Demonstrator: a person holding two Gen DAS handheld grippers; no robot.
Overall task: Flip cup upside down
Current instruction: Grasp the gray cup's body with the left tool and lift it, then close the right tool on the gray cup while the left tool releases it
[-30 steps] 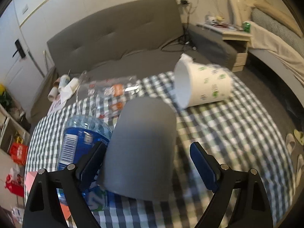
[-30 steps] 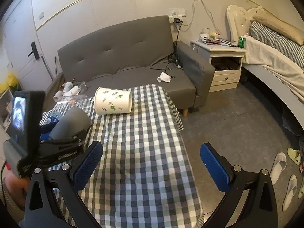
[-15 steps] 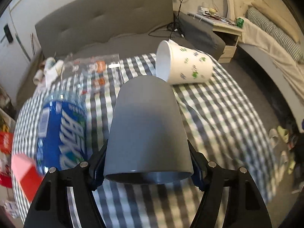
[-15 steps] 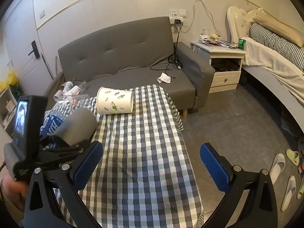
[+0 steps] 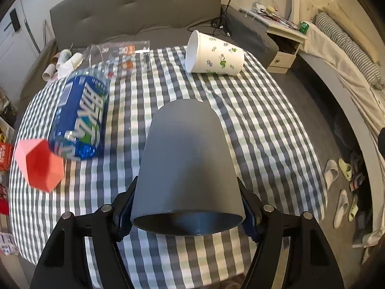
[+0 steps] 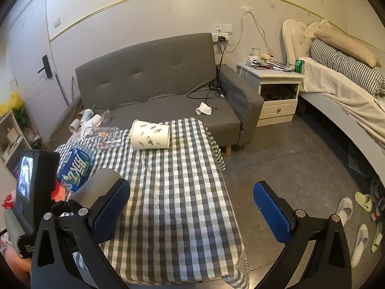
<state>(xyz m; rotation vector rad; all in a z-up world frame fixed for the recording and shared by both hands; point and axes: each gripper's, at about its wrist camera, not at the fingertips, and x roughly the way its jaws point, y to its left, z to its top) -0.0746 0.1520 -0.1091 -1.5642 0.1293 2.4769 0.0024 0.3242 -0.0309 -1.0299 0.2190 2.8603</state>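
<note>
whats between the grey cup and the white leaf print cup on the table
Only bare checked tablecloth lies between the grey cup and the white leaf-print cup; the left wrist view shows it best.

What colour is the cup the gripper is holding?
Plain dark grey cup, best seen in the left wrist view.

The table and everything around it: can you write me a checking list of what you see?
Surface: table with checked cloth.
Job's things: grey cup, held off the cloth, open end toward the camera.
Clutter: white leaf-print cup on its side; blue-label bottle lying down; red box; clear packet.
Grippers: left tool shut on the grey cup; right tool open, empty.
Cables: black cable on sofa.
Surroundings: nightstand, bed, slippers.
</note>
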